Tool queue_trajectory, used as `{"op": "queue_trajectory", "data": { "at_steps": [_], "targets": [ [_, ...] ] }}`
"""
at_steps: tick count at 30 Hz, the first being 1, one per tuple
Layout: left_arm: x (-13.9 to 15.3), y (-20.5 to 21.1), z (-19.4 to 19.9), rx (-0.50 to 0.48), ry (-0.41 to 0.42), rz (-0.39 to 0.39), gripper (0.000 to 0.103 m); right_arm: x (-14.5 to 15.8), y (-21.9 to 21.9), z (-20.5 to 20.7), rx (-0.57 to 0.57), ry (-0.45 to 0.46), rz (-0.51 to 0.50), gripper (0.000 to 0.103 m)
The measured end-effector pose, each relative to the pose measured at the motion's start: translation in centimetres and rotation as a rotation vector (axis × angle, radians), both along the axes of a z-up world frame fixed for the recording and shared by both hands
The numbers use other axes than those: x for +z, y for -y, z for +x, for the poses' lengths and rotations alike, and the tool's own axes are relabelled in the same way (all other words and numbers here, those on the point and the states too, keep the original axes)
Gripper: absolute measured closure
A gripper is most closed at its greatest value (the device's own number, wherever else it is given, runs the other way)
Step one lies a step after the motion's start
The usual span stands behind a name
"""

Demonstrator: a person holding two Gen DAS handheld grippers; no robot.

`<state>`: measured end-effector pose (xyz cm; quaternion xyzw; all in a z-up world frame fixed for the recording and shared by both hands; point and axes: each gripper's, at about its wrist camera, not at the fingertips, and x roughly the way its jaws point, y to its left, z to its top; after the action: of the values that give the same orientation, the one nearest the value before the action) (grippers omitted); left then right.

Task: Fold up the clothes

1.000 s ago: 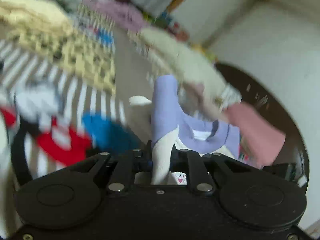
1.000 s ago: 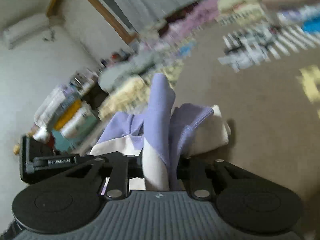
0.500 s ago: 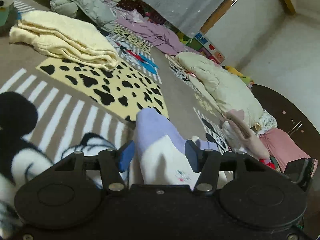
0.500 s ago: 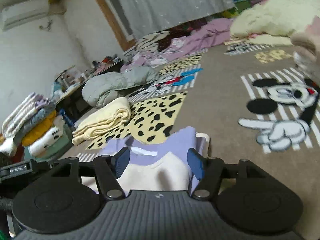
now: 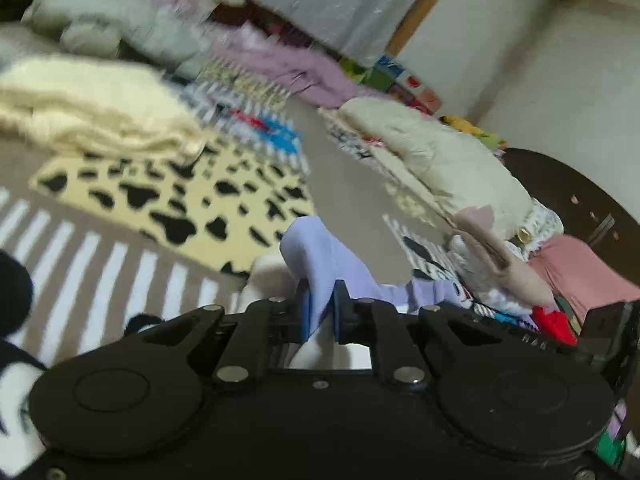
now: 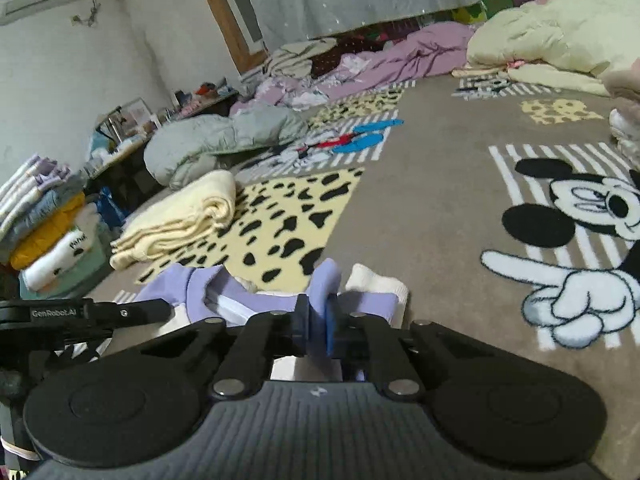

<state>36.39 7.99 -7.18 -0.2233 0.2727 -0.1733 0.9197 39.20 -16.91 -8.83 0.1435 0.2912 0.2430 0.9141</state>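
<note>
A lilac and cream top (image 6: 240,300) lies low on the patterned carpet in front of both grippers. My left gripper (image 5: 322,312) is shut on a lilac fold of the top (image 5: 320,264), which sticks up between its blue pads. My right gripper (image 6: 318,320) is shut on another lilac fold of the same top (image 6: 326,280). The cream cuff (image 6: 376,284) lies just right of the right gripper. The left gripper's black body (image 6: 80,316) shows at the left edge of the right wrist view.
A folded cream blanket (image 6: 184,216) lies on the yellow spotted patch of the carpet (image 6: 440,184). A grey-green quilt (image 6: 224,136), lilac bedding (image 6: 400,64) and a cream duvet (image 6: 552,48) lie further back. A stack of folded clothes (image 6: 44,224) stands at left. Loose clothes (image 5: 520,264) pile at right.
Both grippers were shut on the top and held it up a second ago, opened with it on the carpet half a second ago, and have now shut again on lilac folds.
</note>
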Motion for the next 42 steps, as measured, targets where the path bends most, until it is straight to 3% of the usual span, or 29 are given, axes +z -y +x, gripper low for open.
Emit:
{"op": "queue_trajectory", "data": {
  "at_steps": [9,17,21,23,27,30,33,37,40,42],
  "targets": [
    [4.1,0.2,-8.8,-0.069,0.128,0.026,0.095,4.5,2.5,-7.7,0.022,0.153,0.149,0.094],
    [2.7,-0.4,-17.0,-0.074,0.116,0.07,0.095,6.6,3.4,-17.5,0.068,0.216,0.143,0.094],
    [1.2,0.1,-21.0,-0.082,0.05,0.151,0.095,5.7,3.0,-22.6,0.081,0.196,0.116,0.094],
    [0.5,0.5,-23.1,-0.096,0.017,0.235,0.092,4.8,2.8,-25.1,0.086,0.167,0.09,0.094],
    [-0.2,0.5,-26.5,-0.15,-0.051,0.353,0.074,3.0,2.2,-29.1,0.125,0.067,-0.017,0.089],
    [0.3,0.3,-28.6,-0.148,-0.045,0.401,0.072,1.7,2.3,-31.8,0.154,-0.011,-0.096,0.088],
    [1.6,0.4,-29.6,-0.136,-0.013,0.387,0.07,1.6,3.4,-33.8,0.133,-0.042,-0.046,0.087],
    [2.4,2.5,-29.4,-0.15,0.059,0.381,0.07,3.3,3.5,-34.3,0.092,0.01,0.004,0.087],
    [0.5,4.8,-27.8,-0.15,0.076,0.383,0.07,4.0,1.6,-33.9,0.112,0.062,-0.025,0.087],
    [-2.4,6.4,-26.5,-0.189,0.009,0.432,0.07,3.8,-0.7,-33.7,0.136,0.105,-0.088,0.087]
  ]
}}
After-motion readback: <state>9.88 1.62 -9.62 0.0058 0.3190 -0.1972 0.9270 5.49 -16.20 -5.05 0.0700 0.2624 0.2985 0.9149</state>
